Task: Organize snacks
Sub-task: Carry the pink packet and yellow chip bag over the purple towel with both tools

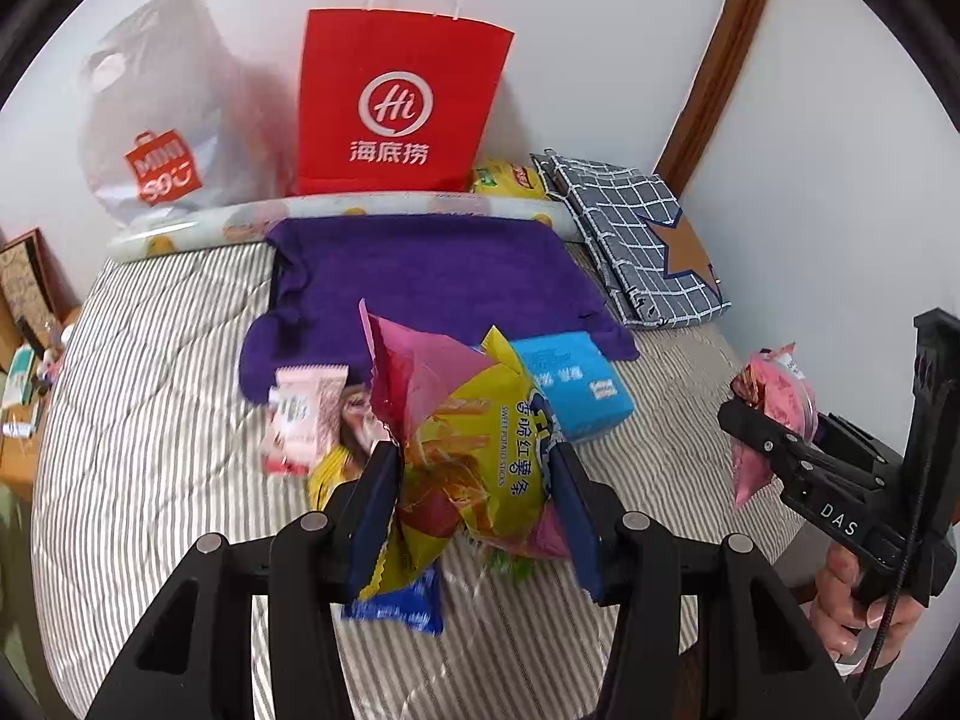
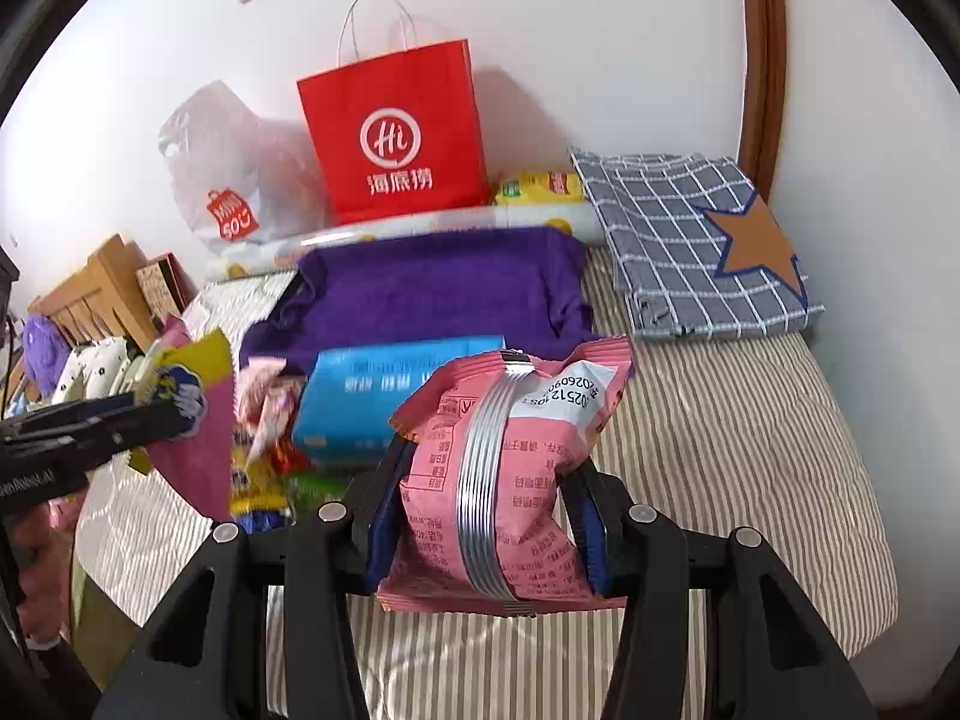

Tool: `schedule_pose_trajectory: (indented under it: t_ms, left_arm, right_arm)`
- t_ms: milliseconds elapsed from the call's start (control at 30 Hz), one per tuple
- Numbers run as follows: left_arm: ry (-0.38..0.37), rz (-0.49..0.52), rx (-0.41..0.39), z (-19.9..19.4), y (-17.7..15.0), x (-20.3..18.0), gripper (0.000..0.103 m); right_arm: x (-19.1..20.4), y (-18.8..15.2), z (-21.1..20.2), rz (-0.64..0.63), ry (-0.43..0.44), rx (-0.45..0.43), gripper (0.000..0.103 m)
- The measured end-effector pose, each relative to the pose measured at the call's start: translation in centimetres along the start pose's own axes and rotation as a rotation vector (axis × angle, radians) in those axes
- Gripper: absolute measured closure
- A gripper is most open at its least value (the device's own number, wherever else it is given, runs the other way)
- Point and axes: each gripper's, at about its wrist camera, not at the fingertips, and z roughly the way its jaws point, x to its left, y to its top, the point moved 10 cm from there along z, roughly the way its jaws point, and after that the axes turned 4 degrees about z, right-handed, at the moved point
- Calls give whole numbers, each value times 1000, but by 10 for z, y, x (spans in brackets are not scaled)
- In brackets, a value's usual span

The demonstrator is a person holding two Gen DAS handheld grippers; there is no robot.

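Note:
My left gripper [image 1: 474,468] is shut on a yellow sweet potato sticks bag [image 1: 480,456], held above the striped bed; a magenta packet [image 1: 420,372] hangs with it. My right gripper [image 2: 480,510] is shut on a pink snack bag [image 2: 510,468], also lifted off the bed. The other view shows each from the side: right gripper [image 1: 762,420] with the pink snack bag [image 1: 774,390], left gripper [image 2: 180,414] with the yellow bag [image 2: 180,372]. Loose snacks [image 1: 306,414] and a blue packet [image 1: 570,384] lie on the bed below. A red paper bag [image 1: 396,102] stands upright against the wall.
A purple towel [image 1: 432,270] lies in front of the red paper bag. A translucent plastic bag [image 1: 156,120] sits left of it, a yellow packet [image 1: 510,180] right of it. A folded checked cloth [image 1: 636,234] lies at the right. A wooden headboard [image 2: 102,288] is at the left.

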Motion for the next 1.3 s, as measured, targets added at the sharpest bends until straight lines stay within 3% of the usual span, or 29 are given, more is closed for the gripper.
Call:
schedule_pose_trajectory:
  t_ms: [633, 1300]
  left_arm:
    - [34, 47, -14, 39, 86, 8, 54]
    - [67, 3, 21, 100, 132, 71, 54]
  right_arm:
    - [-4, 93, 54, -15, -16, -43, 55]
    - [15, 156, 141, -58, -6, -19, 55]
